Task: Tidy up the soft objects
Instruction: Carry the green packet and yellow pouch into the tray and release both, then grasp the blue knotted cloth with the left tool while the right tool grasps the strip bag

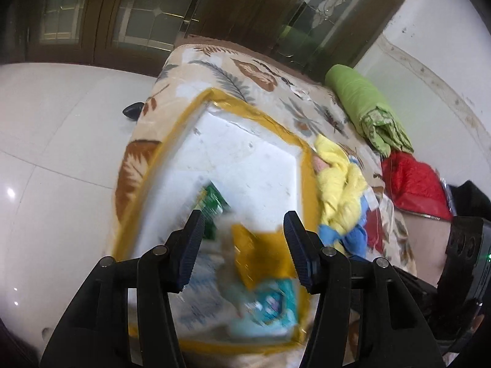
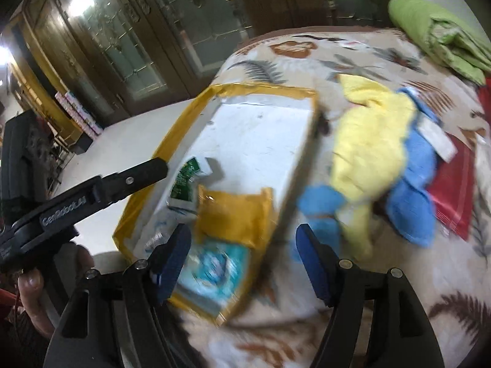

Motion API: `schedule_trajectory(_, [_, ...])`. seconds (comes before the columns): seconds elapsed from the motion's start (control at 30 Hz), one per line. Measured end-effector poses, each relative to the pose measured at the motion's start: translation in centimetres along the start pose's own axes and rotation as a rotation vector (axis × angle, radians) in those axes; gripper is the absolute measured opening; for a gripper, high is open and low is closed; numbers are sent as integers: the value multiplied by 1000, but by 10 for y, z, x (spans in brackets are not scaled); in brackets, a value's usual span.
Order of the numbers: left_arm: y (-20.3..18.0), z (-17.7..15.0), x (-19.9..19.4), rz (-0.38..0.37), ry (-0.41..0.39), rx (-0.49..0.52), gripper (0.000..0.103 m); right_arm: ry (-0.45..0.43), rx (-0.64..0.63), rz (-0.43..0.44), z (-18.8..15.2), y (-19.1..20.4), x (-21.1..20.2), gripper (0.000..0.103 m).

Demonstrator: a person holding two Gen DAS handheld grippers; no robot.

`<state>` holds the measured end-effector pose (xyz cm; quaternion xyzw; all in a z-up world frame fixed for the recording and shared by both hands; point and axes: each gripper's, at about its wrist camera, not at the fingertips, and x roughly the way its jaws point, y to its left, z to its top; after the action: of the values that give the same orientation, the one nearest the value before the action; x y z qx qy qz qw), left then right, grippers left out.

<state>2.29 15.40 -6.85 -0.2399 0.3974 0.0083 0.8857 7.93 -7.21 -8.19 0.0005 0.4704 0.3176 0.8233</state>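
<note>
A white foam box with a yellow taped rim [image 1: 172, 141] [image 2: 172, 135] sits on a leaf-patterned bedspread. In it lie a green-and-white packet [image 1: 214, 202] [image 2: 184, 184], a yellow padded pouch [image 1: 260, 251] [image 2: 233, 211] and a teal packet [image 1: 276, 303] [image 2: 214, 266]. Right of the box, a yellow cloth [image 1: 337, 178] [image 2: 368, 147] lies heaped on a blue cloth [image 1: 353, 236] [image 2: 411, 202] and a red cloth [image 2: 454, 190]. My left gripper [image 1: 244, 217] hangs open over the pouch, holding nothing. My right gripper [image 2: 242, 233] stands open above the box's near right corner, empty.
A folded green blanket [image 1: 365, 104] [image 2: 435, 27] and a red quilted item [image 1: 414, 181] lie at the bed's far right. White tiled floor [image 1: 61, 122] lies left of the bed, dark wood-and-glass doors behind. A hand [image 2: 30, 300] holds the left gripper at the lower left.
</note>
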Motion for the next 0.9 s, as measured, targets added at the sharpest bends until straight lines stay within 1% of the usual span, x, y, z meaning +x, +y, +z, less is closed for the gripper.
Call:
schedule_trajectory(0.1, [-24, -13, 4, 74, 39, 33, 54, 2, 25, -33, -10, -17, -15, 71])
schedule_trajectory(0.23, [-62, -18, 4, 130, 38, 90, 54, 21, 85, -135, -17, -45, -36, 71])
schedule_trajectory(0.33, [-86, -20, 4, 140, 70, 108, 54, 23, 114, -203, -21, -63, -52, 71])
schedule_trajectory(0.4, [-103, -23, 1, 139, 81, 116, 54, 9, 137, -222, -25, -75, -63, 71])
schedule_trajectory(0.5, [-126, -29, -6, 141, 54, 143, 54, -5, 159, -208, -30, -86, -76, 71])
schedule_trajectory(0.6, [-140, -31, -5, 163, 56, 180, 54, -19, 171, -209, -35, -95, -83, 71])
schedule_trajectory(0.63, [-143, -32, -4, 160, 57, 183, 54, -21, 181, -209, -37, -99, -85, 71])
schedule_trajectory(0.73, [-145, -34, -1, 130, 61, 182, 54, -25, 212, -174, -41, -112, -89, 71])
schedule_trajectory(0.8, [-143, -35, 4, 123, 76, 177, 54, -28, 226, -172, -44, -120, -89, 71])
schedule_trajectory(0.9, [-136, -40, 11, 116, 77, 163, 54, -23, 253, -141, -46, -128, -85, 71])
